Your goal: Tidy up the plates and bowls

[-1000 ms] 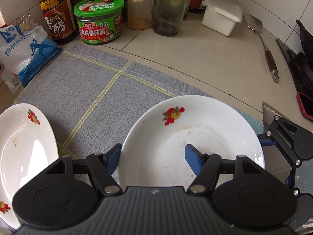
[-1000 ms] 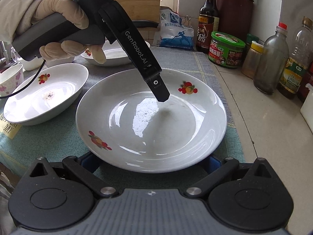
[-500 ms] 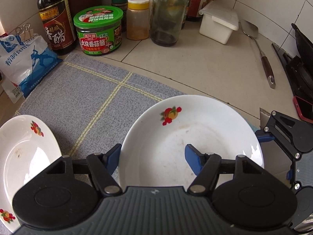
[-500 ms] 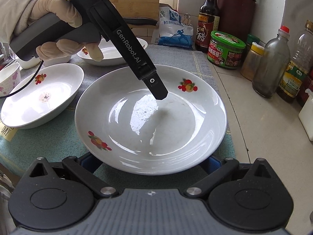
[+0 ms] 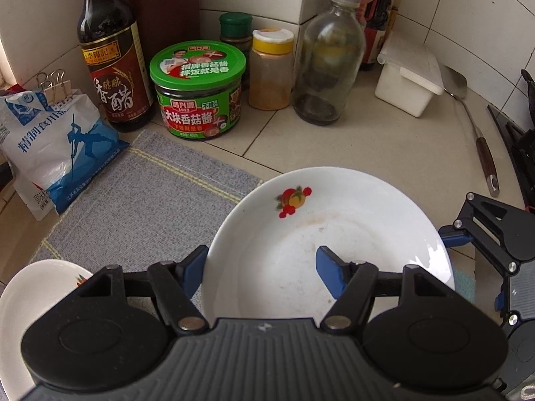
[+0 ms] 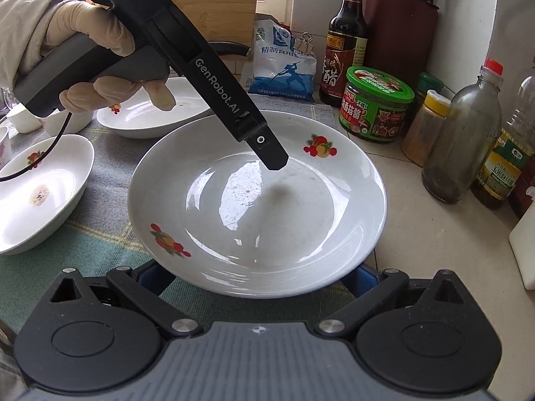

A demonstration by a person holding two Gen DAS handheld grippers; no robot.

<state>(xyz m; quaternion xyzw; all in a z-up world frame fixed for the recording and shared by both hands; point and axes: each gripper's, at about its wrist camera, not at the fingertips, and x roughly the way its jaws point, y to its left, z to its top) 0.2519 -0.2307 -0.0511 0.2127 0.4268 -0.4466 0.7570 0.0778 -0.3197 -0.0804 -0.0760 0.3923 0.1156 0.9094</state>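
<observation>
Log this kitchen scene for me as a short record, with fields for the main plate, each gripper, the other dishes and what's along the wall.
Main plate: white plate with fruit decals, lying over the edge of the grey mat
Left gripper: held by a gloved hand; one finger inside the rim, one outside; grip unclear
Right gripper: fingers tucked under the near rim, tips hidden; grip unclear
Other dishes: two white oval dishes on the mat
Along wall: salt bag, dark bottle, green-lidded jar
</observation>
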